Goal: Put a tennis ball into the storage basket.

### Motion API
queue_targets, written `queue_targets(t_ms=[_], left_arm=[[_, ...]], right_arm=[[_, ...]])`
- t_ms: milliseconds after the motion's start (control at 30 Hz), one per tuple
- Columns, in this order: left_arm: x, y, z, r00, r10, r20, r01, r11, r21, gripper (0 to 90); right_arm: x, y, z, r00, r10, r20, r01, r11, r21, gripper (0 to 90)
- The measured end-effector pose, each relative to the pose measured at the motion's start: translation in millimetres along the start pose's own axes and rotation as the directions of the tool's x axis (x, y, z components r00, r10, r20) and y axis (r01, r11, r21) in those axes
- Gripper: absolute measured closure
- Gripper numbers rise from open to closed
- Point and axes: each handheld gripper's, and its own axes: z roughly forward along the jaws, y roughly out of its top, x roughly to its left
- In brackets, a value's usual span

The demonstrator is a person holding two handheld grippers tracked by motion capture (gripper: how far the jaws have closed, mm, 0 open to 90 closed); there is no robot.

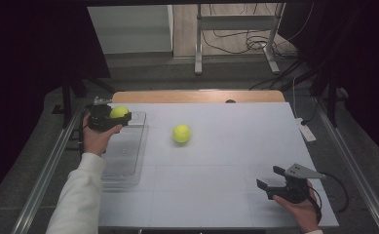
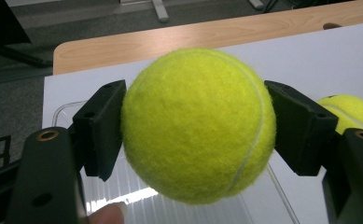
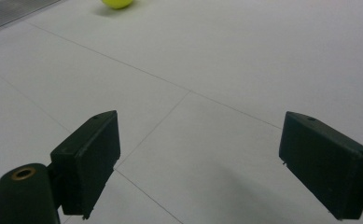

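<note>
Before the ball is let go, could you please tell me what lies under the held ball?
Under the held ball sits the far end of a clear tray, and what shows of it looks empty. The ball and tongs cover part of the tray floor.

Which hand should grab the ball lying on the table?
Probably the right. The right gripper is open and empty. The left gripper already squeezes a ball above the clear tray, away from the loose ball.

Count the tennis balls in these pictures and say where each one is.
2. One tennis ball is clamped in the left hand-held gripper above the clear tray at the table's left. The other ball lies loose on the white table, near its middle.
</note>
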Motion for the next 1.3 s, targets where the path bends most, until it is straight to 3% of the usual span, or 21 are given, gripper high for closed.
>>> queue_targets(t_ms=[733, 967, 1300], left_arm=[[3.7, -3.8, 11.3, 0.9999, -0.012, 0.004, 0.012, 0.999, 0.043, 26.7], [3.7, -7.2, 20.5, 1.0, -0.005, 0.005, 0.005, 0.9956, 0.093, 26.7], [5.6, -10.9, 27.6, 1.0, -0.006, 0.006, 0.005, 0.9919, 0.127, 26.7]], right_arm=[[0.4, -0.3, 0.2, 1.0, -0.003, 0.0, 0.003, 1.0, 0.002, 13.1], [0.7, -0.4, 0.7, 1.0, -0.004, 0.0, 0.004, 1.0, 0.003, 13.1], [0.7, -0.7, 1.1, 1.0, -0.005, -0.001, 0.005, 1.0, 0.006, 13.1]])
